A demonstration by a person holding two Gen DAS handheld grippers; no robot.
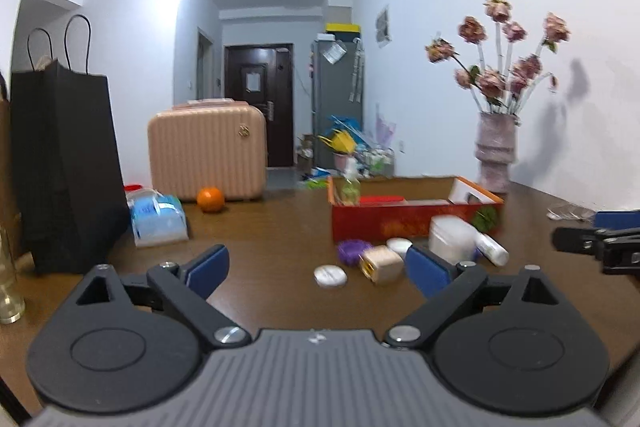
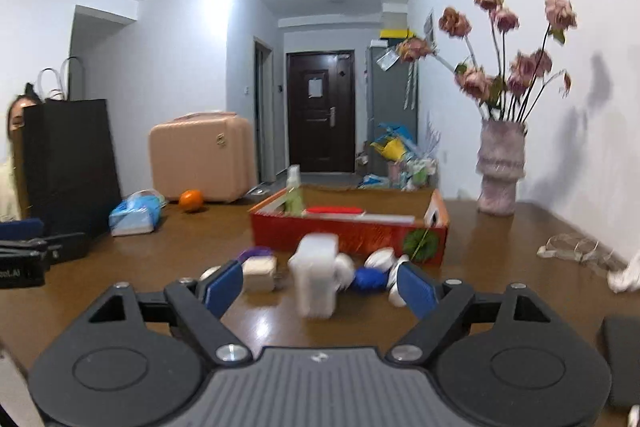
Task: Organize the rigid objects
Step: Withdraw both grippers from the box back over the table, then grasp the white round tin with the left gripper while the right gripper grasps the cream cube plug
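A red open box [image 1: 400, 221] [image 2: 340, 233] stands on the brown table, holding a green bottle [image 1: 349, 183] and flat items. In front of it lie small objects: a white square container [image 1: 450, 237] [image 2: 316, 277], a beige box [image 1: 382, 263] [image 2: 259, 273], a purple disc [image 1: 352, 251], a white round lid [image 1: 330, 275], a white tube [image 1: 493, 249] and a blue item [image 2: 370, 279]. My left gripper [image 1: 318, 269] is open and empty, just short of them. My right gripper [image 2: 320, 285] is open, its pads either side of the white container without touching it.
A black paper bag [image 1: 68, 171], a blue tissue pack [image 1: 158, 221], an orange [image 1: 210, 199] and a pink case [image 1: 208, 151] stand at the left and back. A vase of dried roses [image 1: 496, 151] [image 2: 500, 167] stands by the right wall. A person [image 2: 14, 147] sits behind the bag.
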